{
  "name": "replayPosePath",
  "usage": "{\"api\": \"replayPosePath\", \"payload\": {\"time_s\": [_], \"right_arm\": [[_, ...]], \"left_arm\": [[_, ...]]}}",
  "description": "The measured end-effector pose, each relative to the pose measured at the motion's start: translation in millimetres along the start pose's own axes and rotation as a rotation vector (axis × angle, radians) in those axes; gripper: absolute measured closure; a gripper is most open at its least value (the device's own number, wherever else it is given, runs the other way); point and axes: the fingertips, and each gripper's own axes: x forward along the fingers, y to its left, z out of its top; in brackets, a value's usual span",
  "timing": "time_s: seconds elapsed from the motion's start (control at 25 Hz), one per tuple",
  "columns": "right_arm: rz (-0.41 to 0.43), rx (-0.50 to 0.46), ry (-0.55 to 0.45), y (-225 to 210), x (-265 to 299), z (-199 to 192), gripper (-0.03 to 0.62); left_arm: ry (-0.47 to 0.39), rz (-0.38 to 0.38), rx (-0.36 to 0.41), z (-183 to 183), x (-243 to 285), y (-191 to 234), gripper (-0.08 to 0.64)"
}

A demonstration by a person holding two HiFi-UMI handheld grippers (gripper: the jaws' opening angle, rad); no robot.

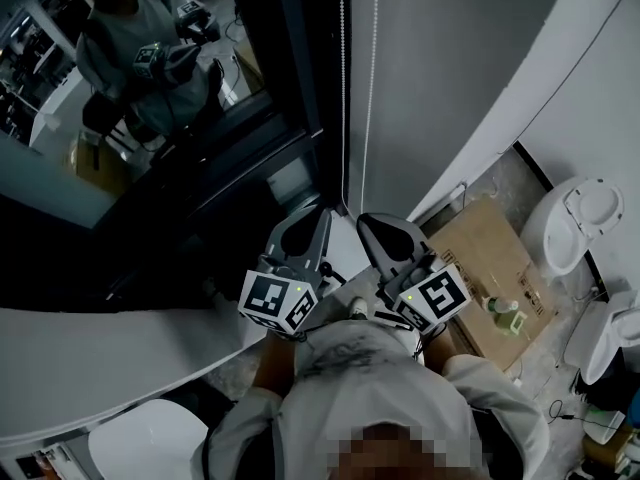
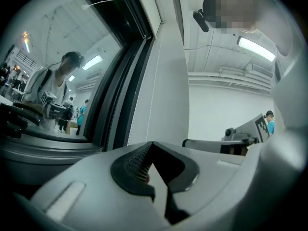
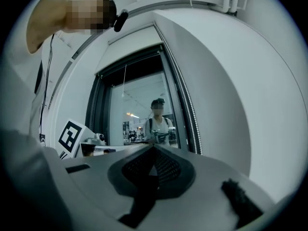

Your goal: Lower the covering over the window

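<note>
Shut tight on nothing: left tongs (image 1: 320,216) and right tongs (image 1: 374,222), side by side near bead chain (image 1: 343,88) beside window (image 1: 150,138).

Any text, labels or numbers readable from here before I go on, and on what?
No readable words or numbers.
Left marker cube: black-and-white square pattern only, no letters.
Right marker cube: the same.
Cardboard box: dark marks, too small to read.
</note>
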Motion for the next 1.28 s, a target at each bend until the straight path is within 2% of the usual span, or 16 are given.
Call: {"api": "replayPosePath", "payload": {"time_s": [0.2, 0.48, 0.84, 1.28], "right_arm": [[0.015, 0.011, 0.01, -14, 2, -1, 0.575], [0.002, 0.011, 0.005, -24, 8, -1, 0.575], [-0.049, -0.006, 0.001, -34, 20, -2, 0.575], [-0.146, -0.017, 0.025, -54, 32, -2, 0.575]], "left_arm": [[0.003, 0.039, 0.023, 2, 18, 9, 0.552], [0.003, 0.055, 0.05, 7, 35, 24, 0.548], [0.019, 0.025, 0.078, 1, 71, 46, 0.521], [0.043, -0.048, 0.105, -2, 118, 60, 0.508]]}}
